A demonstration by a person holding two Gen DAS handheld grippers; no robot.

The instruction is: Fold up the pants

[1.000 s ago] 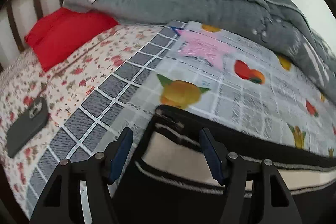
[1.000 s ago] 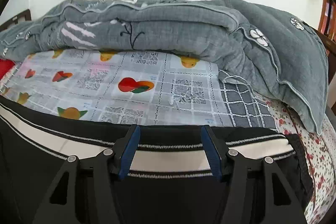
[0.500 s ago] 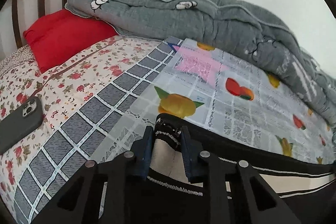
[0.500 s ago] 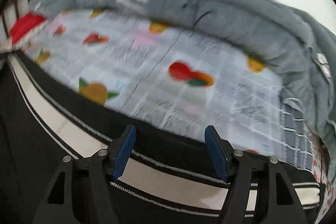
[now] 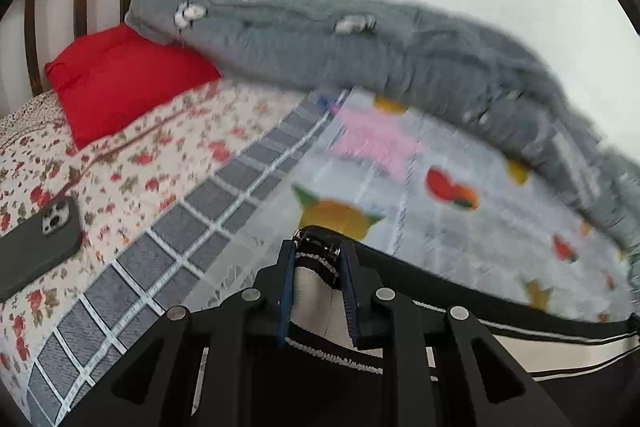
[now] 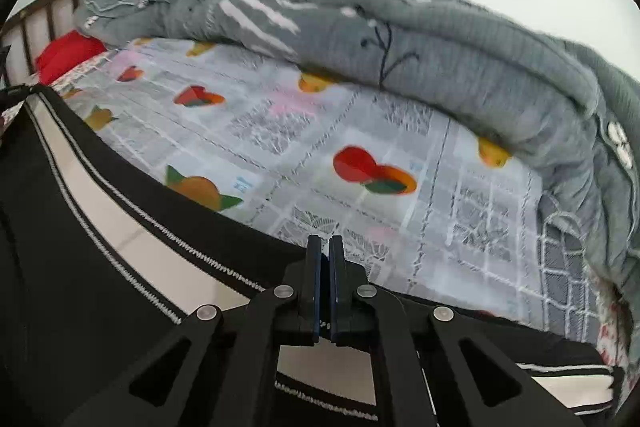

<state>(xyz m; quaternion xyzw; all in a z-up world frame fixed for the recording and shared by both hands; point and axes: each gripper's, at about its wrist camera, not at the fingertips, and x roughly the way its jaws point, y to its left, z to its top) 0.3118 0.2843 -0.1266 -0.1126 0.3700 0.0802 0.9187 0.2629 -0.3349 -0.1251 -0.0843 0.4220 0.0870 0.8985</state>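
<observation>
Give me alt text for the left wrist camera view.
The left gripper pinches a bunched corner of black pants with a cream stripe, on a fruit-print sheet. A phone, red pillow and grey quilt lie beyond.

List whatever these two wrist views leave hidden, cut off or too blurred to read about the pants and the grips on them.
- Pants: both views cut them off at the bottom edge, so their full layout is unseen.
- Right gripper: jaws shut; the jaws themselves hide whether fabric is pinched.
- Left gripper: jaws clamp the pants' striped edge; the gripper body hides the cloth below.
- Quilt: motion blur smears its pattern in the left view.
</observation>
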